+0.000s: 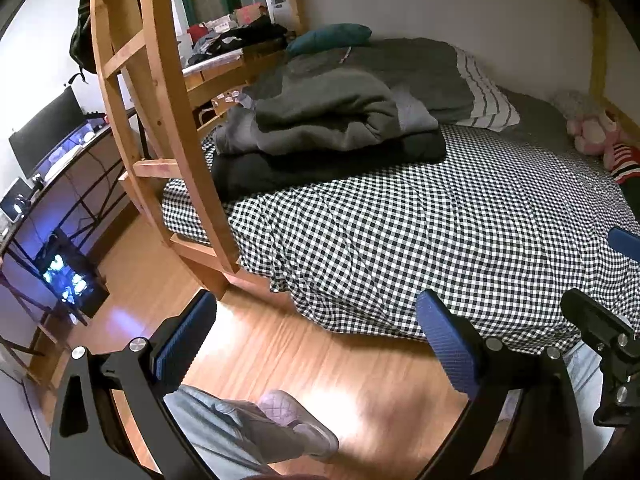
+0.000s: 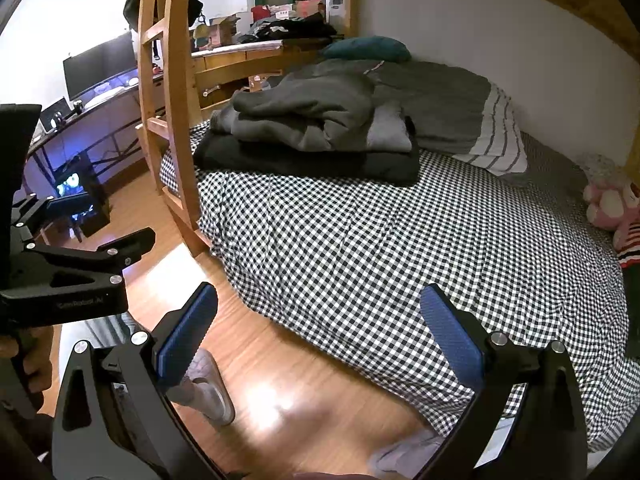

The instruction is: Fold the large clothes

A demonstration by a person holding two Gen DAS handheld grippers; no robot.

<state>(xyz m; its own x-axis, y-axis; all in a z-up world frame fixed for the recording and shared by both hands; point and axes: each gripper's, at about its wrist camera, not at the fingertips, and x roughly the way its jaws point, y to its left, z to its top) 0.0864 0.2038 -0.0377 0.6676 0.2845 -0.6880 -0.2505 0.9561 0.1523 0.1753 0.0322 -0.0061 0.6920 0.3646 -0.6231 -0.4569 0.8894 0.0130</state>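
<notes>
Two claws hang spread wide with nothing between their blue pads, above the wooden floor (image 1: 280,360) at the edge of the bed (image 1: 440,240). In the left wrist view the left claw (image 1: 316,344) fills the 6 o'clock part of the frame, and part of the right claw (image 1: 608,344) shows at 4 o'clock. In the right wrist view the right claw (image 2: 320,332) sits at 6 o'clock, with the left claw (image 2: 80,256) at 9 o'clock, its jaws also apart.

A checked black-and-white cover (image 2: 380,240) lies over the bed. On it, toward 12 o'clock in both views, rests a pile of grey and black clothes (image 1: 332,128) (image 2: 312,132): a rumpled grey garment on top of a flat black one, well apart from both claws. Behind the pile lie a grey blanket (image 2: 432,96), a striped pillow (image 2: 500,136) and a teal cushion (image 2: 368,48). A pink plush toy (image 2: 608,204) sits at 3 o'clock near the wall.

A wooden ladder (image 1: 160,100) of the bed frame stands at 10 o'clock. Beyond it is a table (image 2: 100,108) carrying a monitor (image 2: 100,64), with a glowing computer case (image 1: 68,276) on the floor below. A slippered foot (image 1: 296,424) shows at 6 o'clock in the left wrist view.
</notes>
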